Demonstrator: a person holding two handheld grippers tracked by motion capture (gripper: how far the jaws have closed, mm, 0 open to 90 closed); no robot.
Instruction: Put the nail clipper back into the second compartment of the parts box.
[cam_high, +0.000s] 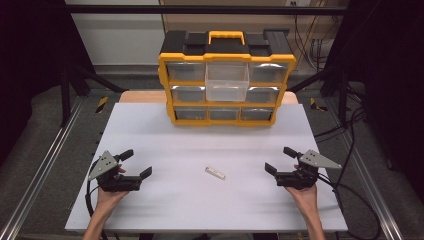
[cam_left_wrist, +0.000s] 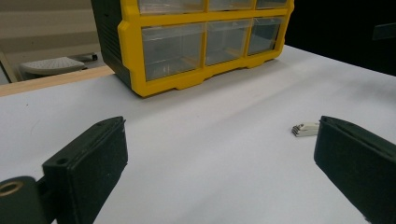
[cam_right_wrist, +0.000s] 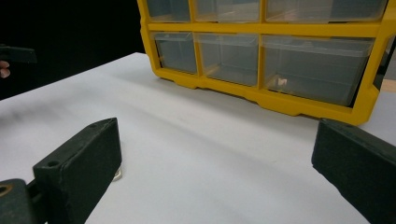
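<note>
So I've got a gripper in each hand, both parked low on the white counter (cam_high: 190, 145). Left gripper (cam_high: 136, 164) sits around 8 o'clock on the counter, right gripper (cam_high: 280, 160) around 4 o'clock, well apart from each other. Fingers on both are spread wide open, nothing between them, and both point inward and up toward the middle.

Between the two, a bit toward 6 o'clock from the counter's centre, lies a small pale clip-looking thing (cam_high: 215, 173), flat on the surface and angled. Too small to tell what it really is. In the left gripper view it peeks out just beside my right-hand finger (cam_left_wrist: 359, 163), touching nothing as far as I can see. In the right gripper view a sliver of it shows at the tip of the left-hand finger (cam_right_wrist: 84, 163).

At 12 o'clock stands the yellow and black organizer (cam_high: 227, 75) with clear drawers in three rows and a yellow handle on top. The top middle drawer (cam_high: 227, 82) is pulled out toward me; it looks empty.
</note>
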